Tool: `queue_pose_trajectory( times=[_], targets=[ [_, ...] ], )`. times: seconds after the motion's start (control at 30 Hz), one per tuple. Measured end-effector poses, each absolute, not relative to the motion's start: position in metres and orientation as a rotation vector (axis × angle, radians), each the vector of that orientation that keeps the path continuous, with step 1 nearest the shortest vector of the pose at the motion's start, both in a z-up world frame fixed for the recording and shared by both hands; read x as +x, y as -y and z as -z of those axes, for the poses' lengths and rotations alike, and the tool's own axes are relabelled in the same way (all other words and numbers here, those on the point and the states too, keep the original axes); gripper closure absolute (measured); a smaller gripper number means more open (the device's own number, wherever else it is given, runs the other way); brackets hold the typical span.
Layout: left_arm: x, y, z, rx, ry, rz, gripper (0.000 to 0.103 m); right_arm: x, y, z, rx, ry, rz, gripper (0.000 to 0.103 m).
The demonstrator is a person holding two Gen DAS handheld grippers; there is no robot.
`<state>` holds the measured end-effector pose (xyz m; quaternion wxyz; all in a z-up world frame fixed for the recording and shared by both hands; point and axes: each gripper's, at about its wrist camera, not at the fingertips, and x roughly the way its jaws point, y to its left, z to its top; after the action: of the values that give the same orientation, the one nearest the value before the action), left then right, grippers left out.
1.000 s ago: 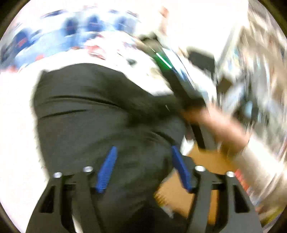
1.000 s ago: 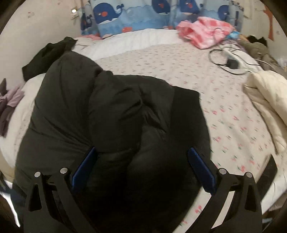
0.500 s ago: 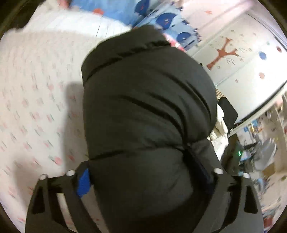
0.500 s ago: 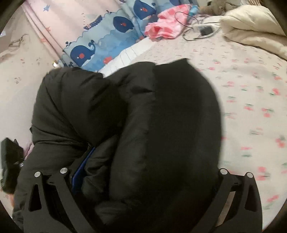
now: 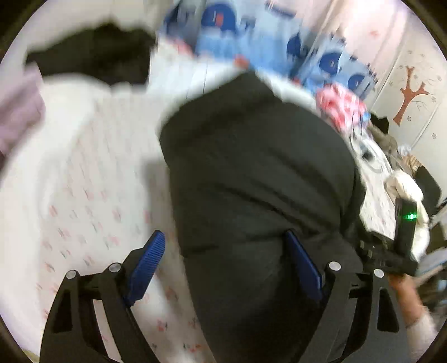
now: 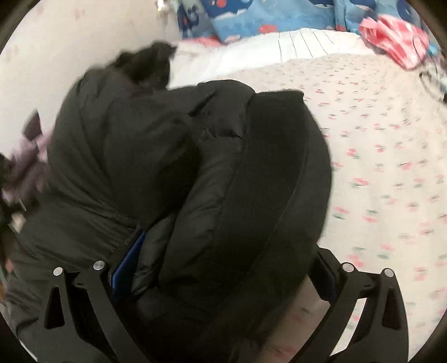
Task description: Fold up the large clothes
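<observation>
A bulky black padded jacket (image 5: 257, 173) lies bunched on a bed with a white flowered sheet (image 5: 83, 201). In the left wrist view my left gripper (image 5: 226, 268) is open, its blue pads apart; the jacket's edge lies between them and touches neither pad. In the right wrist view the jacket (image 6: 195, 181) fills the frame in thick folds. My right gripper (image 6: 220, 273) stands wide with a fat roll of jacket between its fingers; the left blue pad (image 6: 125, 268) presses the fabric, the right pad is mostly hidden.
Blue whale-print pillows (image 6: 265, 19) and a pink cloth (image 6: 396, 42) lie at the bed's head. Another dark garment (image 5: 92, 55) and lilac cloth (image 5: 16, 109) lie at the left. A cream blanket (image 5: 405, 187) and cables (image 5: 366, 150) lie at the right.
My left gripper has pulled back off the jacket; its pads, buried in fabric before, now show clear and apart. The right view has swung toward the bed's head, still with jacket between its fingers.
</observation>
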<state>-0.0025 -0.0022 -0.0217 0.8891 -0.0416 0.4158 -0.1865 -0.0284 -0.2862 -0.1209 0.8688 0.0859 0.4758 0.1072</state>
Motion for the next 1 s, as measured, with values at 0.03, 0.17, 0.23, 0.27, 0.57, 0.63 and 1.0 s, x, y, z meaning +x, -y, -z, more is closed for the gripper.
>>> queue_pose_trajectory(
  times=[0.03, 0.17, 0.23, 0.27, 0.57, 0.63, 1.0],
  targets=[
    [-0.003, 0.015, 0.017, -0.066, -0.845, 0.402, 0.019, -0.028, 0.288, 0.111, 0.134, -1.027, -0.205, 0.006],
    [-0.008, 0.071, 0.036, 0.157, -0.856, 0.393, 0.018, -0.03, 0.293, 0.033, 0.074, -0.851, -0.113, 0.006],
    [-0.01, 0.078, 0.04, 0.141, -0.85, 0.403, 0.018, -0.021, 0.285, 0.005, 0.101, -0.755, -0.13, 0.006],
    [-0.011, 0.077, 0.041, 0.144, -0.844, 0.4, 0.018, -0.012, 0.277, 0.0, 0.102, -0.744, -0.154, 0.006],
    [0.0, 0.072, 0.053, 0.154, -0.851, 0.449, 0.016, 0.082, 0.311, 0.145, 0.394, -0.979, -0.076, 0.006],
    [-0.001, 0.083, 0.058, 0.223, -0.855, 0.455, 0.014, 0.073, 0.318, 0.133, 0.364, -0.999, -0.079, 0.006],
    [-0.052, 0.081, 0.053, 0.239, -0.836, 0.487, 0.012, -0.085, 0.291, 0.141, 0.257, -1.021, -0.282, 0.006]
  ],
)
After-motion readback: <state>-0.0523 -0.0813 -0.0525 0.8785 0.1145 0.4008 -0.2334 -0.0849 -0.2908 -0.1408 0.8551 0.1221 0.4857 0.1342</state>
